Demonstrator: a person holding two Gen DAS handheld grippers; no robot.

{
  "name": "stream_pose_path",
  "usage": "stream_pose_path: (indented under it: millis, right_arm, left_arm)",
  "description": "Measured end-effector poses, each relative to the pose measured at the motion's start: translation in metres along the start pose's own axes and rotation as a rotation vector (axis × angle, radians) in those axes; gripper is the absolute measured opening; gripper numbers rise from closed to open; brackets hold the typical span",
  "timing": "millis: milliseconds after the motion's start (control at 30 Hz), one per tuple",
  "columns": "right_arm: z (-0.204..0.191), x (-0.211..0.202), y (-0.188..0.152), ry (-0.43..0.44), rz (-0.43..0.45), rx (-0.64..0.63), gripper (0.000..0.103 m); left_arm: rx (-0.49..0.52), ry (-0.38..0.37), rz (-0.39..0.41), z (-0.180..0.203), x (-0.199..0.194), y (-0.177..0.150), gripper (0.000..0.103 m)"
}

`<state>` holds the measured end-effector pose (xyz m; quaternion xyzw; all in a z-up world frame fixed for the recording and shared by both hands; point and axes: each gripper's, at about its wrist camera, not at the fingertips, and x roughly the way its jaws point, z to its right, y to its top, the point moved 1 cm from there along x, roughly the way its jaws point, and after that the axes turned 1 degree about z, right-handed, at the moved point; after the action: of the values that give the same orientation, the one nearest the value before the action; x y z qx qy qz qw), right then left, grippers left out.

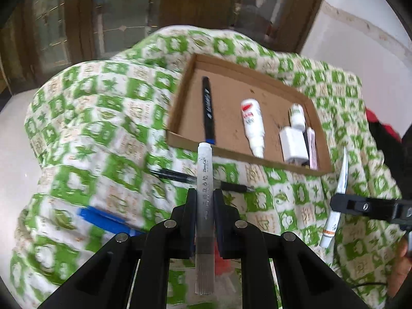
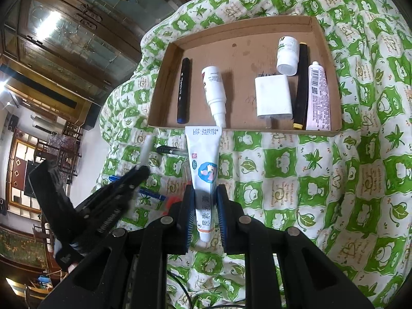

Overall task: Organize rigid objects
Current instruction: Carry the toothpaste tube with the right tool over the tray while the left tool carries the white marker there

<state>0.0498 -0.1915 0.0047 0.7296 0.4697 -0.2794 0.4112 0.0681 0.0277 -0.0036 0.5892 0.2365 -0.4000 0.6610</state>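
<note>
Already in the cardboard tray [image 2: 164,82]: six items. Left fingers [image 1: 205,200] clamp a grey marker [image 1: 204,170]; right fingers [image 2: 206,200] clamp an ointment tube [image 2: 204,159]. Loose pens [image 2: 171,150] remain on the quilt [image 2: 309,180].

The grey marker [image 1: 205,180] carries "ZhongCai" near its capped far end, with Chinese characters below that blur too much to read. The white ointment tube [image 2: 205,170] shows "LOT 24050504" and "EXP 2027/04" on its crimped far end, and the characters "尿素乳膏" lower down. The pink tube [image 2: 318,97] at the cardboard tray [image 2: 164,77]'s right bears a barcode, its digits unreadable.
</note>
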Motion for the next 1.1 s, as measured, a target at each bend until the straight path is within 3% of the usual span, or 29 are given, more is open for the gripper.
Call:
stream_pose_path:
  millis: [200,333,533,800,1100]
  right_arm:
    - [0.000,-0.003,0.001,0.005,0.008,-0.001,0.016]
    - [0.003,-0.008,0.003,0.005,0.023,0.003,0.016]
    - [0.010,-0.019,0.011,0.007,0.057,0.026,0.016]
    - [0.031,-0.057,0.031,-0.032,0.191,0.066,0.016]
    - [0.034,-0.060,0.031,-0.025,0.193,0.073,0.016]
  left_arm:
    - [-0.087,0.021,0.081,-0.030,-0.027,0.009,0.012]
    - [-0.128,0.013,0.081,-0.040,-0.029,0.008,0.012]
    - [-0.066,0.036,0.074,-0.024,-0.024,0.005,0.012]
    - [-0.006,0.050,0.093,-0.002,-0.024,0.010,0.012]
    - [0.051,0.065,0.111,0.028,-0.018,0.019,0.012]
